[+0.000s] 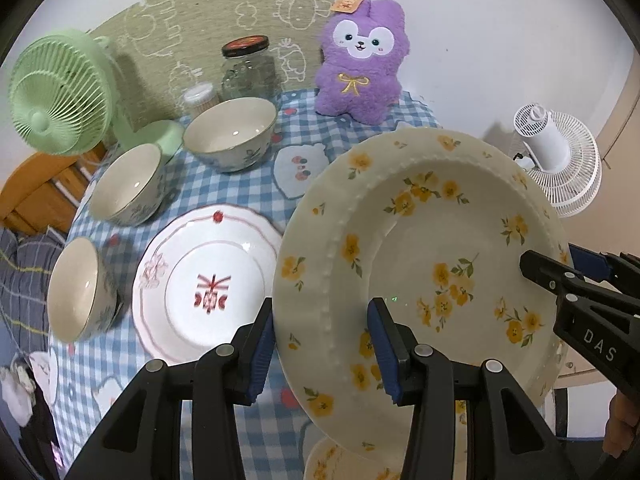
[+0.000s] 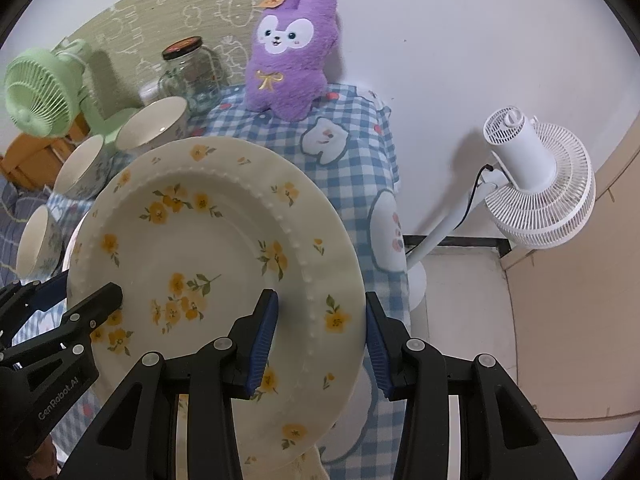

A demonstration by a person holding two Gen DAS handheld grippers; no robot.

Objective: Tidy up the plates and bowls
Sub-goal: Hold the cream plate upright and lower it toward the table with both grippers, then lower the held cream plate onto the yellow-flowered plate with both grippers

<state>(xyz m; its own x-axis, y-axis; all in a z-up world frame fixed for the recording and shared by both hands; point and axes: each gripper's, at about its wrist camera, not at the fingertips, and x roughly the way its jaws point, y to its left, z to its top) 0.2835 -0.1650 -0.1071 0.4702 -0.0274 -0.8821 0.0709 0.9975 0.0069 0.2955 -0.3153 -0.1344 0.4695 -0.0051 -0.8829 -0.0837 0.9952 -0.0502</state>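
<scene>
A cream plate with yellow flowers is carried tilted above the table, gripped at opposite rims: the left claw straddles its near-left rim, one blue pad on each side, and the right claw does the same at the other rim, so both claws are closed on the plate at a moderate width. Beneath it, a second yellow-flowered plate is partly visible at the near table edge. To the left lie a white plate with red pattern and three bowls on the blue checked cloth. Risks, as judged: the glazed rim may slide through the pads if the two hands drift apart or twist unequally; the tilted plate could drop onto the plate below or strike the nearest bowl when swung left. The right rim overhangs the table edge above the floor near a white fan, so a slip there means a fall.
</scene>
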